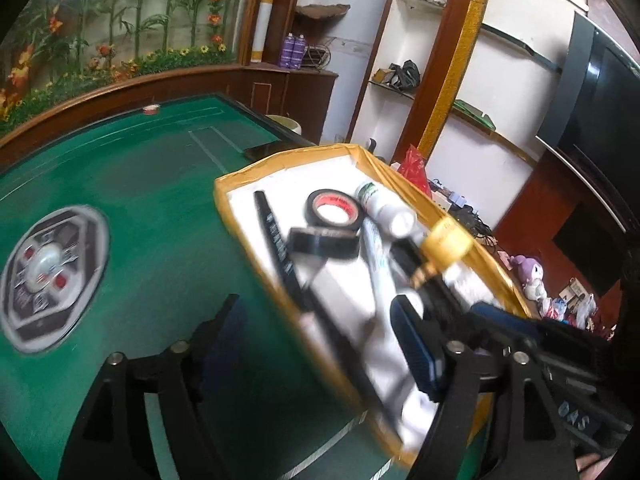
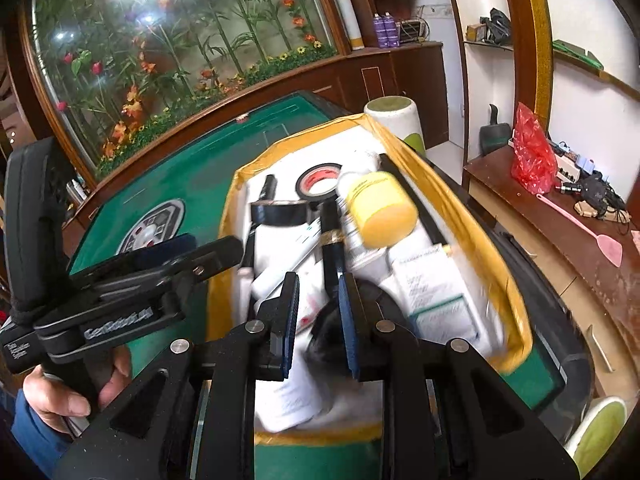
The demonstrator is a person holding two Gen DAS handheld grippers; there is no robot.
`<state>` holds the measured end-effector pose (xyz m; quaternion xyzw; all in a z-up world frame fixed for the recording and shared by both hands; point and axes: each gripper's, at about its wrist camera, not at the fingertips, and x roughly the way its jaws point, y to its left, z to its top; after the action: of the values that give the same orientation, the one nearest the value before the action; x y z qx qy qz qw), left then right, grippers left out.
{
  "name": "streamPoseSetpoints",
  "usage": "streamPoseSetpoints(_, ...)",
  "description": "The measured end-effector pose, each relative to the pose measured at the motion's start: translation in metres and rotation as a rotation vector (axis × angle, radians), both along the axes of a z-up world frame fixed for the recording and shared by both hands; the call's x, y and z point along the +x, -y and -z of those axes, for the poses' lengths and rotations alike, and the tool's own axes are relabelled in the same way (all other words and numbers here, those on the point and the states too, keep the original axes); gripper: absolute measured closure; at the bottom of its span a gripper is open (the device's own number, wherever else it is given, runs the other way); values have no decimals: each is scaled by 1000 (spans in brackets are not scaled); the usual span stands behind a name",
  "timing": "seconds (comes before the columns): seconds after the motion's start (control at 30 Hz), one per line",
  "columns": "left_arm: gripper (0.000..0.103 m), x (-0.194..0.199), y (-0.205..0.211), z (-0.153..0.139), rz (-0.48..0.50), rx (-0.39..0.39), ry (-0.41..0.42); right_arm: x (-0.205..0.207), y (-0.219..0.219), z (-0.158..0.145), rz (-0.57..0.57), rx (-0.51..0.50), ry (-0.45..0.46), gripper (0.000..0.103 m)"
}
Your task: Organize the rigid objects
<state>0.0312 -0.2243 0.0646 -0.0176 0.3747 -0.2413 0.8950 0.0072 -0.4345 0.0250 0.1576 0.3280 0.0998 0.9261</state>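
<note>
A green felt-topped counter with a dark raised edge carries everything here. Pale lines are marked on the felt, and a hexagonal grey-and-black control panel with a white dome and red buttons sits set into its middle. Toward the right side rests a shallow white foam tray edged in yellow tape, its near corner reaching close to the counter's edge. Just beyond the tray's far corner lies a flat dark object, too blurred to identify. Well apart, near the far rim, sits a small reddish round item.
</note>
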Motion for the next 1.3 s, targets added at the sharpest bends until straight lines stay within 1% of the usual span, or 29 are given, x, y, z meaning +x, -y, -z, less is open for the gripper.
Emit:
streamPoseSetpoints(0.03,24,-12,-8,0,-2,2,11,-6,-4,0,9,-3,6,74)
streamPoseSetpoints(0.07,24,-18,-14,0,-1,8,19,-13,-9,0,21,-7,15,57)
streamPoseSetpoints(0.13,23,-36,-26,1,-4,38,41,-31,-18,1,49,-2,52,39)
streamPoseSetpoints(0.23,21,-57,-41,5,-2,97,90,-57,-36,0,89,-23,126,38)
streamPoseSetpoints(0.27,21,-61,-45,6,-13,120,119,-62,-41,1,97,-18,140,38)
streamPoseSetpoints(0.33,21,-66,-52,6,-50,143,172,-67,-46,1,119,-1,151,38)
streamPoseSetpoints(0.37,21,-67,-53,6,-60,145,179,-69,-49,2,136,6,156,38)
streamPoseSetpoints(0.53,20,-63,-58,6,-28,87,127,-65,-50,3,243,4,121,38)
streamPoseSetpoints(0.63,20,-68,-53,2,0,97,125,-66,-51,4,264,-9,90,38)
streamPoseSetpoints(0.73,20,-70,-47,2,20,130,109,-73,-51,0,306,-47,86,38)
streamPoseSetpoints(0.8,20,-67,-44,3,10,151,79,-78,-50,-3,328,-63,88,38)
streamPoseSetpoints(0.9,20,-66,-49,4,9,127,54,-85,-49,-3,364,-74,74,38)
streamPoseSetpoints(0.93,20,-66,-51,3,-16,136,62,-87,-49,-3,372,-72,70,38)
streamPoseSetpoints(0.97,20,-66,-52,2,-54,165,86,-89,-48,-3,384,-71,66,38)
streamPoseSetpoints(1.03,20,-67,-53,-1,-99,212,135,-93,-47,-3,400,-70,62,38)
streamPoseSetpoints(1.2,20,-72,-50,0,-111,256,167,-105,-50,-5,392,-98,75,38)
streamPoseSetpoints(1.3,20,-78,-42,2,-103,317,198,-107,-48,-4,372,-112,79,38)
